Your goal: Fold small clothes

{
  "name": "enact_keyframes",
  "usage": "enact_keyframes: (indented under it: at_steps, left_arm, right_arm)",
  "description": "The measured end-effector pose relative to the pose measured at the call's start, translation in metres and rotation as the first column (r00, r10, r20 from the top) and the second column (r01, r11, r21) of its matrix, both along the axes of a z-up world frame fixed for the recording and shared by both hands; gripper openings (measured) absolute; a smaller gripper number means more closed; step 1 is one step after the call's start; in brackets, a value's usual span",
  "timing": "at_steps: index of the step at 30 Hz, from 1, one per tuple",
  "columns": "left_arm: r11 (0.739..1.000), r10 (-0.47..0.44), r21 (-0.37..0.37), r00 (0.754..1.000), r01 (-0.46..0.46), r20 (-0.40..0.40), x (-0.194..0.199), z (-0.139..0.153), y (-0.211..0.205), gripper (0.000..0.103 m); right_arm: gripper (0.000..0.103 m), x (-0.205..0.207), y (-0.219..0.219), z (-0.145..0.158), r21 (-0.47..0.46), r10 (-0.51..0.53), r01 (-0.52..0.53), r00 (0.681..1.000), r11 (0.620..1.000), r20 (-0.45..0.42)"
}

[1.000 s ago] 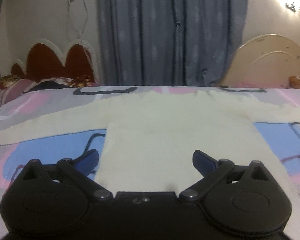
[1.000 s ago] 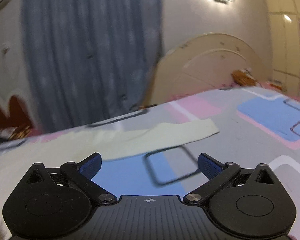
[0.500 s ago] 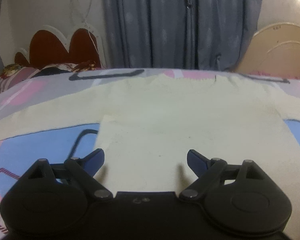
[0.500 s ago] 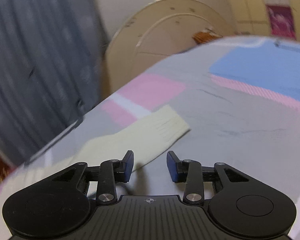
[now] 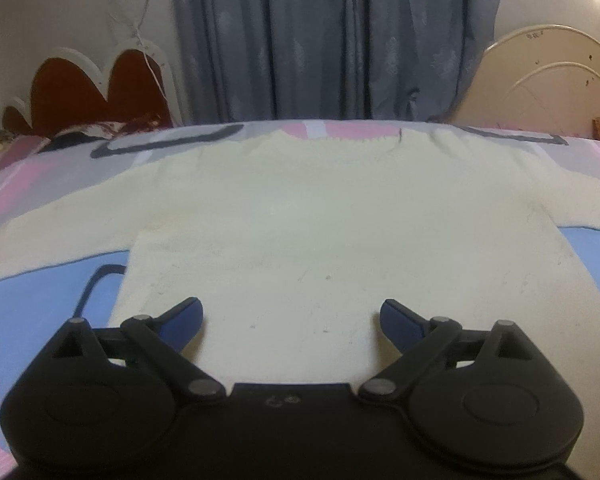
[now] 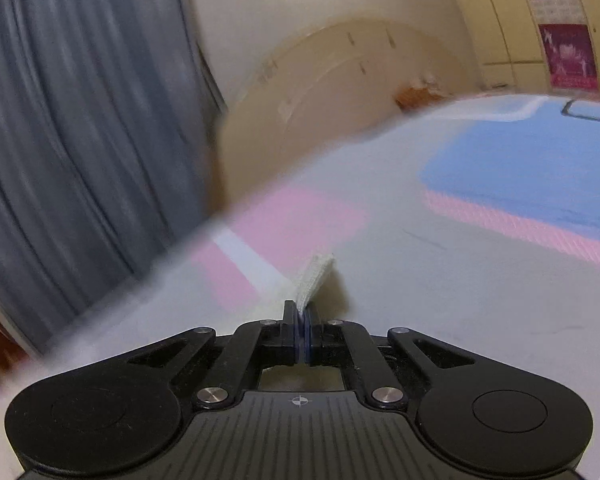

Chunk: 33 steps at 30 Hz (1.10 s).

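Cream sweater (image 5: 300, 216) lies flat on the bed (image 5: 40, 300). My right gripper (image 6: 302, 320) has its jaws pinched on the sleeve cuff (image 6: 314, 276); left gripper (image 5: 292, 320) hangs wide open. Soft, floppy knit, so grab edges.

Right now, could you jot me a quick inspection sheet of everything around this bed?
Surface: patterned bedsheet in pink, blue and grey.
Job's things: cream sweater spread flat, sleeves out; its sleeve cuff is pinched.
Clutter: pillows at far left.
Grippers: left gripper open above the hem; right gripper shut on the cuff.
Cables: white cord hanging on the wall.
Surroundings: blue curtain, cream headboard, red headboard.
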State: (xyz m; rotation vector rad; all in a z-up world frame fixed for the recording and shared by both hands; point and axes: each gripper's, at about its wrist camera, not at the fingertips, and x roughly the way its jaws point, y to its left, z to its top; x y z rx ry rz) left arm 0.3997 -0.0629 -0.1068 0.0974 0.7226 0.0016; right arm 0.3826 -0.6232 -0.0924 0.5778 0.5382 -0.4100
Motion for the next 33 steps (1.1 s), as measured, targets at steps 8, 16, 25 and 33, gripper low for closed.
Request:
enact_keyframes:
  at_steps: [8,16,25,33]
  left_arm:
    - [1.000,0.000,0.005,1.000,0.000,-0.002,-0.001,0.006,0.020,0.095]
    - [0.991,-0.054,-0.125,0.998,0.051,-0.026,0.009,0.015,0.040,0.090]
    - [0.990,0.025,-0.140,1.000,-0.026,-0.005,0.009,0.025,0.073,0.087]
    - [0.984,0.051,-0.175,0.998,-0.044,0.035,0.016,0.047,0.099,0.083]
  right_arm:
    - [0.001,0.010,0.029,0.017,-0.067,0.067,-0.064,0.997,0.996,0.046]
    - [0.001,0.049,0.131,0.037,-0.108,0.278,-0.269,0.957,0.957,0.080]
    - [0.001,0.103,0.301,0.040,-0.152,0.588,-0.573,0.806,0.805,0.071]
    - [0.001,0.110,0.420,0.001,-0.236,0.764,-0.751,0.643,0.617,-0.053]
